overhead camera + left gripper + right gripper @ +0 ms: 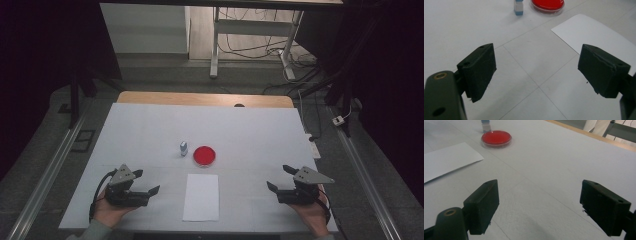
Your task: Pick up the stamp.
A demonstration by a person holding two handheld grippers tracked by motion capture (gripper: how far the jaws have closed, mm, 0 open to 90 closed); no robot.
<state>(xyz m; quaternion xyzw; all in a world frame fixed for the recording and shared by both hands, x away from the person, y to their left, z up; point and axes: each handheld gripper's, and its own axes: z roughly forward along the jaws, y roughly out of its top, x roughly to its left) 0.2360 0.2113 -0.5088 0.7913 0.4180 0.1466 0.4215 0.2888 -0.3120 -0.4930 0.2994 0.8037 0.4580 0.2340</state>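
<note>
the left gripper (148, 183) rests low over the near left part of the white table (150, 125), held in the person's left hand (107, 210); its jaws stand wide apart with nothing between them, only bare table surface showing in the gap in the left gripper view; the right gripper (280, 178) sits at the near right part of the table in the person's right hand (312, 212), jaws likewise spread wide and empty, bare table between them in the right gripper view; both grippers point inward toward the table's middle, well apart from each other.

between the two grippers, at the near edge, a white sheet of paper (201, 196) lies flat, its long side running away from the person; neither gripper touches it; just beyond the sheet's far end sits a round red dish (204, 156) with a clear rim, flat on the table; just beside the dish, on its left in the high view, stands a small upright bottle (183, 148), blue and white; the bottle and dish stand close but apart; from the left gripper view the bottle (518, 7) and dish (547, 5) lie ahead at the top edge, with a corner of the paper (594, 32) reaching in behind the right-hand jaw; from the right gripper view the dish (496, 138) lies ahead to the left, the paper (446, 160) nearer on that side.
</note>
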